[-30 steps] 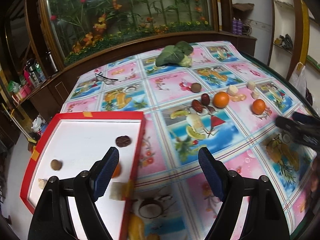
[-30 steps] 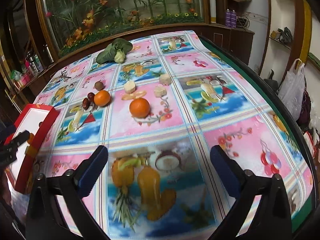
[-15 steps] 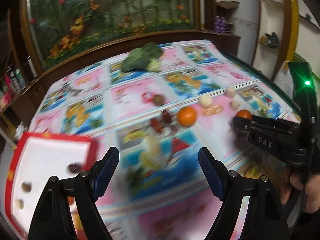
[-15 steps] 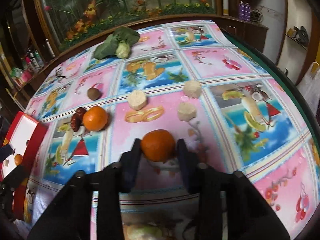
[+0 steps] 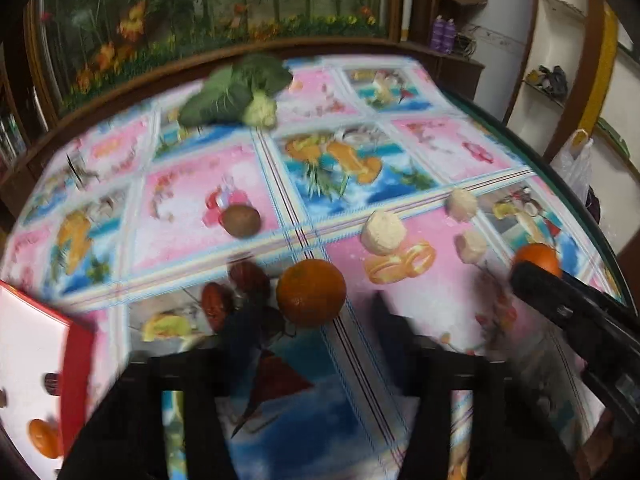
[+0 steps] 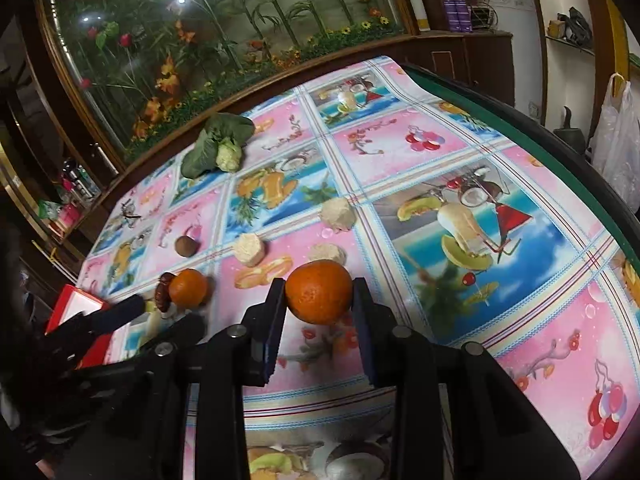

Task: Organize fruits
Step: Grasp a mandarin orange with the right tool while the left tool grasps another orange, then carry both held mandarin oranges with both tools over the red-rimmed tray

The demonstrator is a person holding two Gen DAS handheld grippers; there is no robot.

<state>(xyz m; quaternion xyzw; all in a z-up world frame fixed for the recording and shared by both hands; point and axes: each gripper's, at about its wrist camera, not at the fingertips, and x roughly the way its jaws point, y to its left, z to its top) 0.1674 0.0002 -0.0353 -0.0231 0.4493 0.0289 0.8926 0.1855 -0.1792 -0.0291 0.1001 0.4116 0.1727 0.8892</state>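
My right gripper (image 6: 319, 296) is shut on an orange (image 6: 319, 292) and holds it just above the fruit-print tablecloth; it also shows in the left wrist view (image 5: 536, 258). My left gripper (image 5: 316, 320) is open, its blurred fingers either side of a second orange (image 5: 311, 293), which also shows in the right wrist view (image 6: 188, 287). Two dark red fruits (image 5: 218, 304) lie left of it, a brown kiwi (image 5: 241, 221) behind. The red tray (image 5: 76, 364) with white floor holds an orange piece (image 5: 42, 438) at the left.
Three pale banana chunks (image 5: 383, 232) lie right of the second orange. A cauliflower with green leaves (image 5: 240, 92) sits at the table's far side. The table's dark edge (image 6: 560, 148) curves on the right. A wooden cabinet with fake flowers stands behind.
My left gripper moved forward and right, from the tray to the second orange. My right gripper closed on the first orange and lifted it slightly.
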